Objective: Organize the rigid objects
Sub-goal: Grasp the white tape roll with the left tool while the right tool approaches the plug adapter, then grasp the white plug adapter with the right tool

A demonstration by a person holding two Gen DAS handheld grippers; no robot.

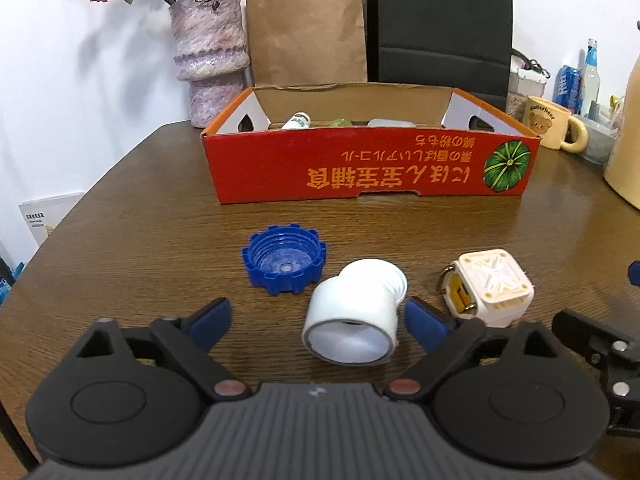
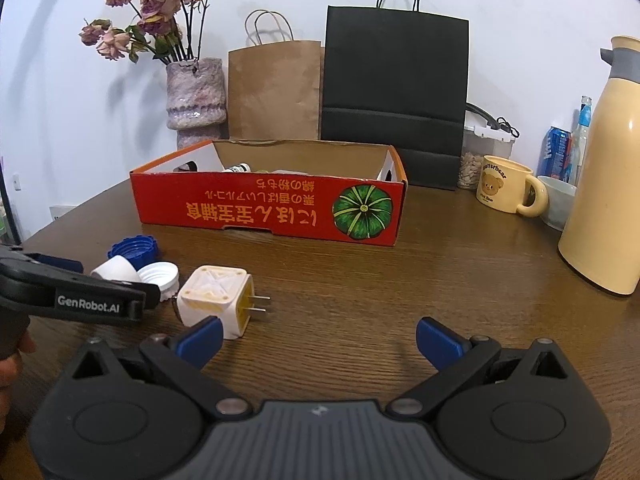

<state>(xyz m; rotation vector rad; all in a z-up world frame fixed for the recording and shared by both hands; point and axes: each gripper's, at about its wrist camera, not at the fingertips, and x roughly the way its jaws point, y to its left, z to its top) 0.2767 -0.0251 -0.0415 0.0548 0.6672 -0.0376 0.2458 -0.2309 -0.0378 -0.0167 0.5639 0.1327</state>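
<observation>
On the brown table, a white cap lies on its side between the fingers of my left gripper. The jaws are open; the right pad is close beside the cap and the left pad stands well away from it. A second, ribbed white cap rests right behind it. A blue cap sits open side up to the left. A white cube plug lies just past the left fingertip of my right gripper, which is open and holds nothing. The red cardboard box stands behind and holds a few small items.
A vase of dried flowers, a brown paper bag and a black bag stand behind the box. At the right are a bear mug, a bowl, a blue can, a bottle and a tall cream flask.
</observation>
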